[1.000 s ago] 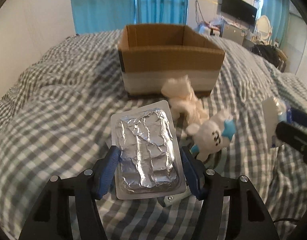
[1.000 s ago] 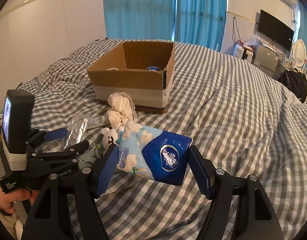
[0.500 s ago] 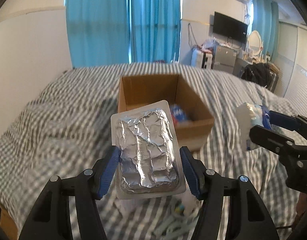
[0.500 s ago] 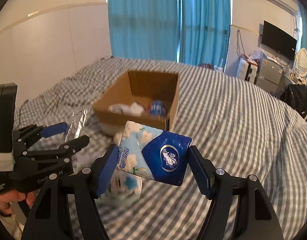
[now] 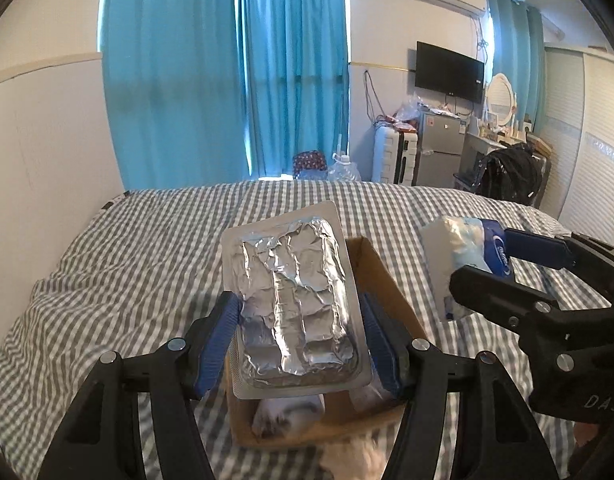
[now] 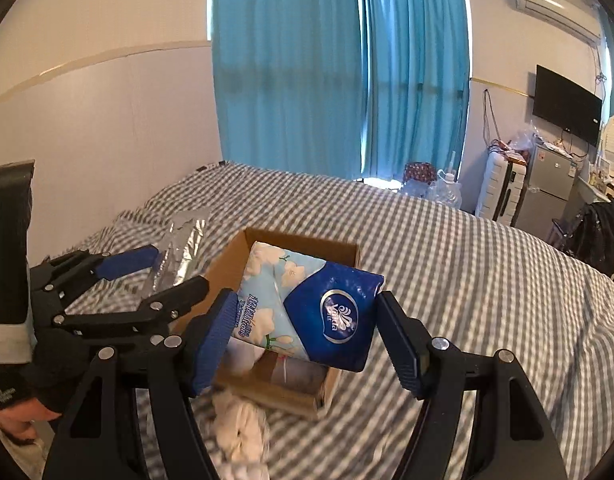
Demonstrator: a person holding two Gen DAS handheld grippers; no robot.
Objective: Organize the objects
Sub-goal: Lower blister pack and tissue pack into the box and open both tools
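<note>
My left gripper (image 5: 299, 336) is shut on a silver foil blister pack (image 5: 295, 300) and holds it above the open cardboard box (image 5: 391, 304). My right gripper (image 6: 307, 336) is shut on a blue and white tissue pack (image 6: 311, 312), also held over the box (image 6: 295, 396). The tissue pack shows in the left wrist view (image 5: 463, 256) to the right of the box. The foil pack shows in the right wrist view (image 6: 183, 248) at the left. White items lie inside the box.
The box sits on a bed with a grey checked cover (image 5: 127, 272). A white cloth (image 6: 239, 432) lies on the cover in front of the box. Blue curtains (image 5: 235, 72), a fridge and a suitcase stand beyond the bed.
Both grippers have risen and moved forward with their packs, from low over the bed in front of the box to above the box. The plush toy has dropped out of view.
</note>
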